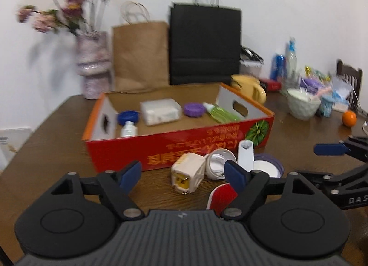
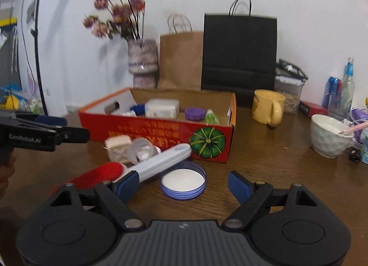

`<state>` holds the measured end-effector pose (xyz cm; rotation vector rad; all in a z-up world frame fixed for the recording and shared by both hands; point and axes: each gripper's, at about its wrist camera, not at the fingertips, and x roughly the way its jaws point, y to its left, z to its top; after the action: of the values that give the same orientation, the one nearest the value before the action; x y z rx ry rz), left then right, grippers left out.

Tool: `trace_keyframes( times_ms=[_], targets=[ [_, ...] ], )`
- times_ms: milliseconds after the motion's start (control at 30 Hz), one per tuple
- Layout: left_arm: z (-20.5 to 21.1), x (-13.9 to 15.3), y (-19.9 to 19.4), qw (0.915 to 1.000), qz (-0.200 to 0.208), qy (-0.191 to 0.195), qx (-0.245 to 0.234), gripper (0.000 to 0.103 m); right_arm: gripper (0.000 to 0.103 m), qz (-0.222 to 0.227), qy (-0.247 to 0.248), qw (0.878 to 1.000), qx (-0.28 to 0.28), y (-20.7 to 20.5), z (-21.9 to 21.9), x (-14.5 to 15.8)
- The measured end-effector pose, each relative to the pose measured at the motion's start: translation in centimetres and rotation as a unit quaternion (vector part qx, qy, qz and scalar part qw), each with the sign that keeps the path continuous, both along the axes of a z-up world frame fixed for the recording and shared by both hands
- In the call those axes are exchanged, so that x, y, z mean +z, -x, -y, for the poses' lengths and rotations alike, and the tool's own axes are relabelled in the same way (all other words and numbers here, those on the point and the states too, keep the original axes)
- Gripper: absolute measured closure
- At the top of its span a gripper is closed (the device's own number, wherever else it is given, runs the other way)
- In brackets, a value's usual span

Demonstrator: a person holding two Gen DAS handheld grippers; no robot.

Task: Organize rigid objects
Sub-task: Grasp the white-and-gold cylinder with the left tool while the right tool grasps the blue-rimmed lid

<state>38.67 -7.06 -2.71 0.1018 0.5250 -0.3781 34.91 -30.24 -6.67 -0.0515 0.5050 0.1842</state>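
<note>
Left wrist view: the left gripper (image 1: 182,173) has its fingers apart and empty over a cream plug adapter (image 1: 187,175) before the red cardboard box (image 1: 184,148)'s front wall.

Right wrist view: the right gripper (image 2: 182,185), likewise spread, frames a round blue-rimmed lid (image 2: 183,182) near the wooden table (image 2: 264,162)'s front edge. A pickup seems in hand; next, closing on one piece and lifting it into the box.

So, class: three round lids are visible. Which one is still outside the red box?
The large lid with the white inside, on the table before the red box; the blue and purple lids lie inside.
</note>
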Motion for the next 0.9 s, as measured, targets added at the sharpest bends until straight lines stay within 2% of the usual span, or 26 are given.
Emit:
trace_keyframes(
  times_ms=[133, 200, 233, 300, 333, 367, 467, 633, 767, 900],
  targets=[
    [1.4, -1.9, -3.2, 0.9994, -0.020, -0.028, -0.007, 0.029, 0.020, -0.028, 0.005, 1.000, 0.005, -2.8, 0.1, -1.2],
    [1.3, -2.6, -4.4, 0.9991, -0.031, -0.024, -0.014, 0.039, 0.020, -0.039, 0.002, 0.999, 0.014, -3.6, 0.1, -1.7],
    [1.3, -2.9, -4.8, 0.9989, -0.038, -0.021, -0.015, 0.046, 0.020, -0.042, 0.001, 0.999, 0.018, -3.9, 0.0, -2.0],
    [1.1, -3.4, -5.7, 0.9982, -0.054, -0.010, -0.023, 0.055, 0.030, -0.051, 0.000, 0.998, 0.023, -4.6, 0.0, -2.5],
    [1.1, -3.6, -5.9, 0.9977, -0.060, -0.005, -0.029, 0.065, 0.034, -0.058, -0.005, 0.998, 0.026, -5.0, 0.0, -2.7],
    [1.1, -3.8, -6.0, 0.9975, -0.062, -0.004, -0.034, 0.068, 0.038, -0.062, -0.009, 0.998, 0.030, -5.3, 0.1, -2.8],
    [1.2, -3.9, -5.9, 0.9976, -0.059, 0.001, -0.037, 0.070, 0.039, -0.062, -0.002, 0.998, 0.031, -5.8, -0.3, -3.0],
    [0.5, -3.5, -4.7, 0.9986, -0.051, 0.005, -0.008, 0.071, 0.039, -0.060, 0.001, 0.998, 0.011, -5.2, 0.2, -2.9],
    [-0.9, -1.5, -1.3, 0.9995, -0.017, 0.013, 0.023, 0.071, 0.039, -0.041, -0.006, 0.999, -0.019, -2.8, 1.4, -2.0],
    [-3.0, 0.9, 3.4, 0.9973, 0.016, 0.030, 0.065, 0.071, 0.039, 0.006, -0.023, 0.999, -0.022, 1.6, 1.6, 0.1]
  ],
)
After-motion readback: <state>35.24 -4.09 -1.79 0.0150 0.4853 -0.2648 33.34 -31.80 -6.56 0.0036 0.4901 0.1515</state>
